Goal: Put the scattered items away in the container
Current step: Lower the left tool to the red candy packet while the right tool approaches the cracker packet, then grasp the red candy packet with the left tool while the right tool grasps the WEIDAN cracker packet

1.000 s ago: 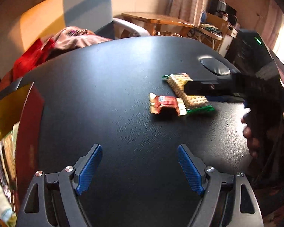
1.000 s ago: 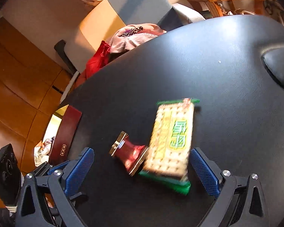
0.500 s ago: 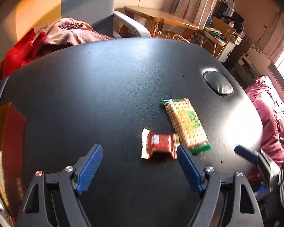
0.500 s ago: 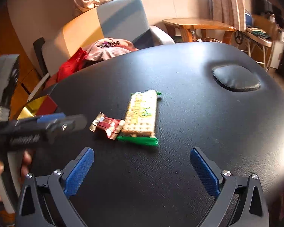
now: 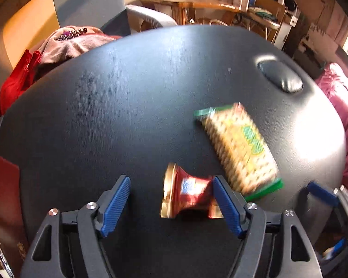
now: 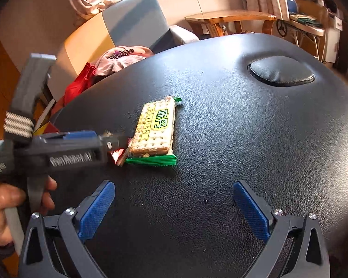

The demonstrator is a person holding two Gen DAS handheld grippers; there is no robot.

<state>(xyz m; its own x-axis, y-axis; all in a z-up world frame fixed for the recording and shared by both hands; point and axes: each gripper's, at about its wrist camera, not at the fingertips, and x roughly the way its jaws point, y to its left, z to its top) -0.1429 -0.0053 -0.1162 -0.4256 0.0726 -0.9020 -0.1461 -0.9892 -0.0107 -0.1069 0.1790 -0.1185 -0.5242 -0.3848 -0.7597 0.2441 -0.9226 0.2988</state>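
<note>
A red and gold snack packet (image 5: 188, 194) lies on the black table (image 5: 127, 106). My left gripper (image 5: 169, 206) is open around it, its right fingertip at the packet's right end. A green-edged cracker pack (image 5: 239, 148) lies just right of it and also shows in the right wrist view (image 6: 157, 129). My right gripper (image 6: 174, 210) is open and empty, held back from the pack. In the right wrist view the left gripper (image 6: 113, 141) reaches in from the left and hides most of the red packet (image 6: 120, 155). A red and gold box edge (image 5: 4, 185) shows at the table's left.
A round padded inset (image 6: 280, 71) sits at the table's far right. A chair with pink and red clothes (image 5: 65, 44) stands behind the table. A wooden table (image 6: 229, 18) is farther back. A pink bedcover (image 5: 345, 120) lies to the right.
My left gripper has moved forward and down, so the red packet now lies between its fingers. My right gripper has pulled back from the cracker pack.
</note>
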